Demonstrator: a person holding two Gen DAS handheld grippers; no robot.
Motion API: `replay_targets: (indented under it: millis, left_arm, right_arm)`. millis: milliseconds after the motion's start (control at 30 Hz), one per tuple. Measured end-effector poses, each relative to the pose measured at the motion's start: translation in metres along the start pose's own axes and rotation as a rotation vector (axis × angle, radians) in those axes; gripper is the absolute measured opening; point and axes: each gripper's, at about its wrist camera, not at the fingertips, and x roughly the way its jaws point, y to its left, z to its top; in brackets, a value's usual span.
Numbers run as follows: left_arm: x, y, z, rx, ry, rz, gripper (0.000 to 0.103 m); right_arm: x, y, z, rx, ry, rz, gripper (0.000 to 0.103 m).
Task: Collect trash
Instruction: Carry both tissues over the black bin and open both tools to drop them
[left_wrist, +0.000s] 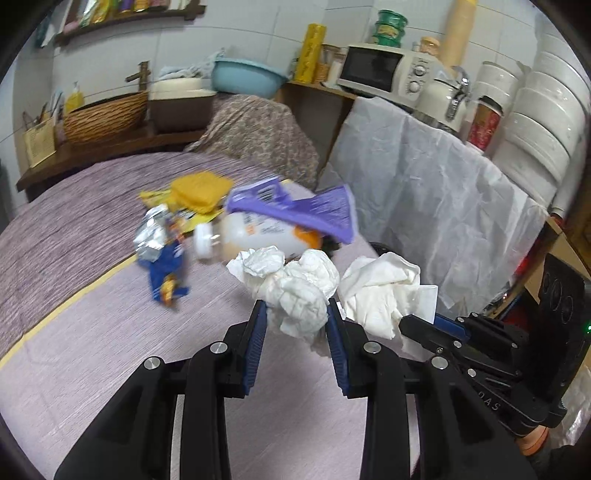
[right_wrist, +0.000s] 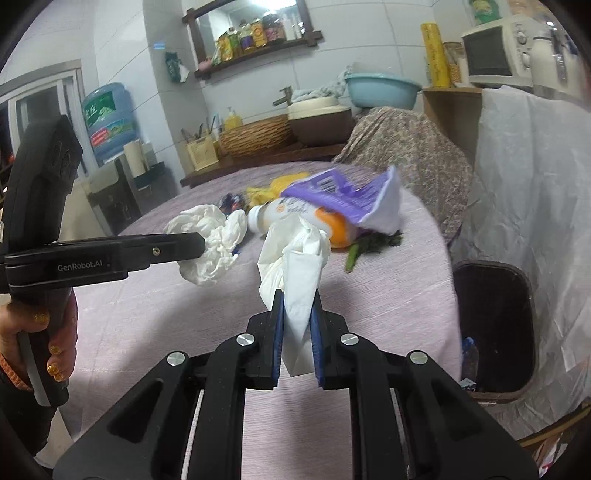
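Already both grippers pinch tissue wads, left gripper (left_wrist: 296, 314) and right gripper (right_wrist: 297, 307); the bin (right_wrist: 493, 325) sits nearer the right one

A cream microwave (left_wrist: 388, 68) sits on a wooden shelf by the tiled wall, with a pale blue basin (left_wrist: 245, 75) and a woven basket (left_wrist: 105, 114) further along the counter. A blue water jug (right_wrist: 109, 118) stands in the corner, and bottles line the wall shelf (right_wrist: 255, 48) above.

Black plastic tongs (left_wrist: 295, 310) with ribbed blue pads and silver screws; second black tongs (right_wrist: 297, 301) alike, "GenRobot.AI" lettered on the other's arm. Gold-glitter nails, orange cuff.
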Motion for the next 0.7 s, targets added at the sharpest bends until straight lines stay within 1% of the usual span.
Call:
replay_targets:
  millis: [133, 300, 500, 700]
  left_arm:
    - [0.013, -0.029, 0.013, 0.048, -0.006, -0.036, 0.033]
    - [0.032, -0.062, 0.024, 0.098, 0.012, -0.091, 0.033]
    - [0.068, -0.098, 0.038, 0.143, 0.054, -0.138, 0.033]
    - [0.099, -0.131, 0.044, 0.188, 0.085, -0.153, 0.033]
  right_arm:
    - [-0.016, -0.03, 0.003, 0.053, -0.045, -0.061, 0.014]
    - [-0.027, -0.08, 0.002, 0.136, -0.079, -0.173, 0.014]
    - [-0.023, -0.141, -0.008, 0.238, -0.071, -0.293, 0.014]
    - [-0.009, -0.184, -0.027, 0.308, -0.037, -0.364, 0.014]
